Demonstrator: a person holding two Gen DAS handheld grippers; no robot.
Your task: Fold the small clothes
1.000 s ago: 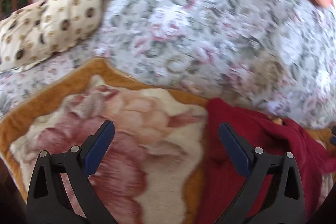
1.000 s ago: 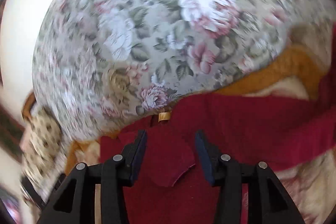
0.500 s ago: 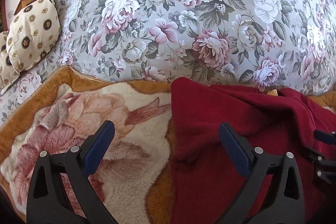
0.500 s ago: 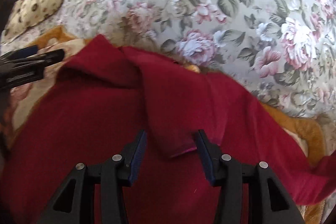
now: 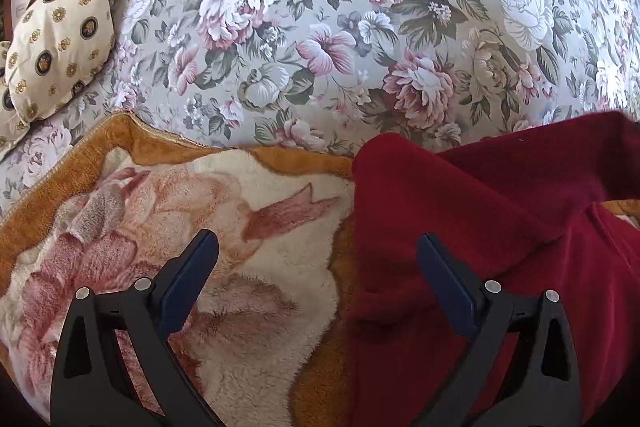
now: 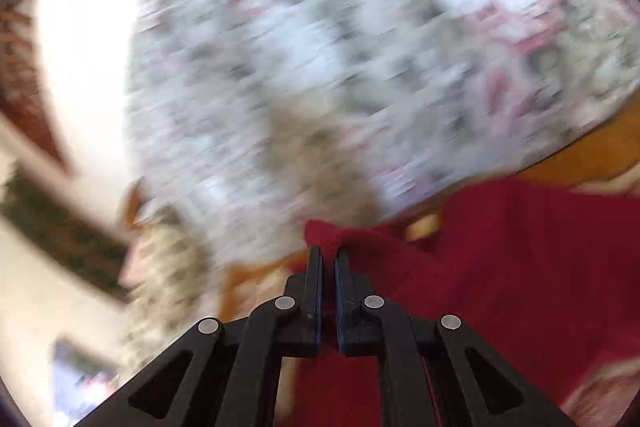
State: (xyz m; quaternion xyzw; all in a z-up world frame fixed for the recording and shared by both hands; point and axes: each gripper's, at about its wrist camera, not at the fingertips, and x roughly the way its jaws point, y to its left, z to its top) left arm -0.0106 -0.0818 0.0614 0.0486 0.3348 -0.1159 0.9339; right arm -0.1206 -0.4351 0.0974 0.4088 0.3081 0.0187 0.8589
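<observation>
The right claw (image 6: 328,254) is now pressed together on a fold of the red garment (image 6: 500,259). Half a second ago its 2 fingers stood apart on either side of a loose red flap. Now only a thin slit shows between the blue pads (image 6: 318,291), and a small bunch of red cloth pokes out just past the tips. The rest of the garment spreads off to the right of this claw and below it. The right wrist view is also heavily smeared now, where it was sharp half a second ago, so the flowered sofa back (image 6: 320,59) ahead of the claw is only a blur. The dark shape of the other claw, seen at the left of that view before, no longer shows there.

The left claw (image 5: 318,247) is spread wide, as it was in both earlier frames, and holds nothing. Between and below its fingers lies the plush blanket (image 5: 240,267) with its pink flower print and orange border. The red garment (image 5: 480,247) lies under and beyond its right finger (image 5: 448,287), and its left edge sits nearer that finger than half a second ago. To the upper right of this claw a band of red cloth now rises off the blanket and runs to the frame edge, where before it lay flatter. The patterned cushion (image 5: 60,43) sits far off to the upper left, against the sofa back (image 5: 360,7).
</observation>
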